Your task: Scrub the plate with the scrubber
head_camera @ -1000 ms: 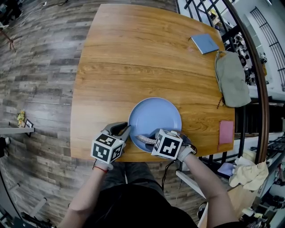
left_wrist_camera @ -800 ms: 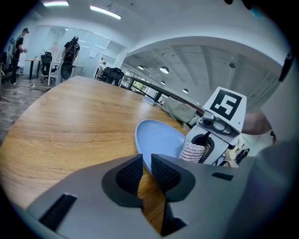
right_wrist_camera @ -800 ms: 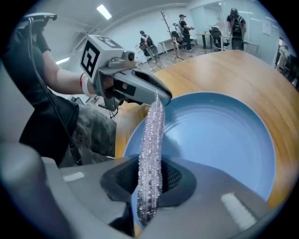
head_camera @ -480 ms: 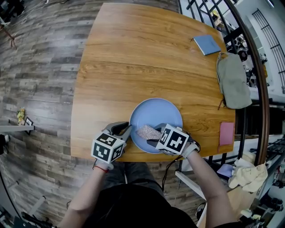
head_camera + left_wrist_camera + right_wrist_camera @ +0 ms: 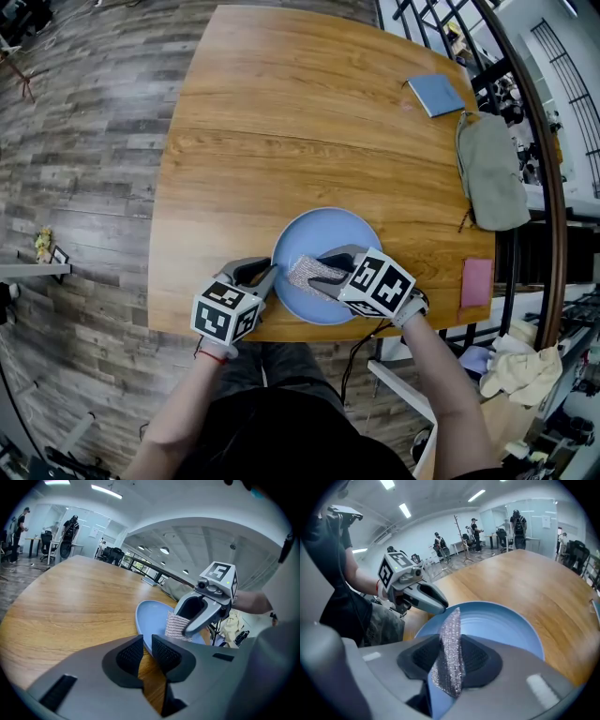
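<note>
My left gripper [image 5: 267, 275] is clamped on the near-left rim of the blue plate [image 5: 339, 234], which lies flat at the near edge of the wooden tabletop [image 5: 281, 122]. I take that grip to be there to pin the plate, so it neither slides nor spins under the rubbing. Only the rim's edge sits between the pads; lower in the gap I see bare wood.

My right gripper [image 5: 323, 270] is closed on the silver mesh scrubber [image 5: 307, 274]. The pad is pinched edge-on, and its free end sticks out past the fingertips over the left part of the plate, close to my left gripper. Holding it that way leaves the loose mesh, not the gripper's hard tips, to meet the plate.

I cannot tell whether the scrubber is pressing on the plate's surface or hanging just above it; no view looks along that contact. From my head, the two marker cubes and the gripper bodies cover the plate's near rim. The plate shows no dirt or foam that I can make out, so I cannot judge how much scrubbing is left.
</note>
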`<state>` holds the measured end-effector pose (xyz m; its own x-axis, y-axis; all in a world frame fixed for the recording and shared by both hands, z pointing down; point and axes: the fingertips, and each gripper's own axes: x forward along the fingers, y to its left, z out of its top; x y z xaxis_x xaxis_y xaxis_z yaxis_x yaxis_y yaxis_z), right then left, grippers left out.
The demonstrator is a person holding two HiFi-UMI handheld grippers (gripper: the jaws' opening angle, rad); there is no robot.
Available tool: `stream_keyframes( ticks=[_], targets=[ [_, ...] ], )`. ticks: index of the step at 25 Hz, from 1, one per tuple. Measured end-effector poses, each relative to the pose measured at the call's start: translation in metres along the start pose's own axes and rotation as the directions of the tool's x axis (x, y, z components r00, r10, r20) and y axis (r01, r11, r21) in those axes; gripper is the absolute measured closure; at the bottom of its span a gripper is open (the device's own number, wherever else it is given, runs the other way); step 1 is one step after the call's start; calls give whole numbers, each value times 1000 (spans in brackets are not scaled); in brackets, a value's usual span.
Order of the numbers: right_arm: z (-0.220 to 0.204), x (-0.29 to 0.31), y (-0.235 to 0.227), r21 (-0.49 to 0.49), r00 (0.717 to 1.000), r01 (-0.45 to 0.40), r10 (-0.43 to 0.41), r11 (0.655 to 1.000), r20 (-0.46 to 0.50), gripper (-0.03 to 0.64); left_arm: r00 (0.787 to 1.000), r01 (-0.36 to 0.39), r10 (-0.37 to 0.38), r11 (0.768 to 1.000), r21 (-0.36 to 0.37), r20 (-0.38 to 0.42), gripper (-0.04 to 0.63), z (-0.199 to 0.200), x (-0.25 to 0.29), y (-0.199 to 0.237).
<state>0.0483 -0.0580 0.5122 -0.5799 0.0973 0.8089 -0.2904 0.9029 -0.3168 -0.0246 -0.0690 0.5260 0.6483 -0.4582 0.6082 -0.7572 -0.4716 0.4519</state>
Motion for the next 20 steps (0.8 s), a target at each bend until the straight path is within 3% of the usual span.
stream_keyframes(
  ticks=[1, 6, 10, 13, 17, 20],
  targets=[
    [3, 0, -3, -7, 1000, 20, -20, 1000, 14, 483, 1000, 0, 0, 1000, -1, 0, 541, 0, 0, 0],
    [19, 6, -15, -95, 993, 114, -110, 989, 50, 500, 1000, 5, -5, 1000, 4, -6, 541, 0, 1, 0],
    [31, 9, -24, -251, 975, 223, -213, 942, 66, 502, 1000, 3, -3, 1000, 18, -11, 541, 0, 1, -1],
    [39, 10, -35, -401, 945, 324, -315, 857, 91, 503, 1000, -1, 1, 1000, 22, -11, 541, 0, 2, -2],
    [55, 7, -49, -572, 877, 454, -454, 683, 154, 503, 1000, -3, 3, 1000, 31, -12, 543, 0, 0, -1],
    [61, 0, -63, -644, 817, 524, -542, 556, 197, 505, 1000, -3, 4, 999, 37, -15, 543, 0, 1, -2]
  ],
)
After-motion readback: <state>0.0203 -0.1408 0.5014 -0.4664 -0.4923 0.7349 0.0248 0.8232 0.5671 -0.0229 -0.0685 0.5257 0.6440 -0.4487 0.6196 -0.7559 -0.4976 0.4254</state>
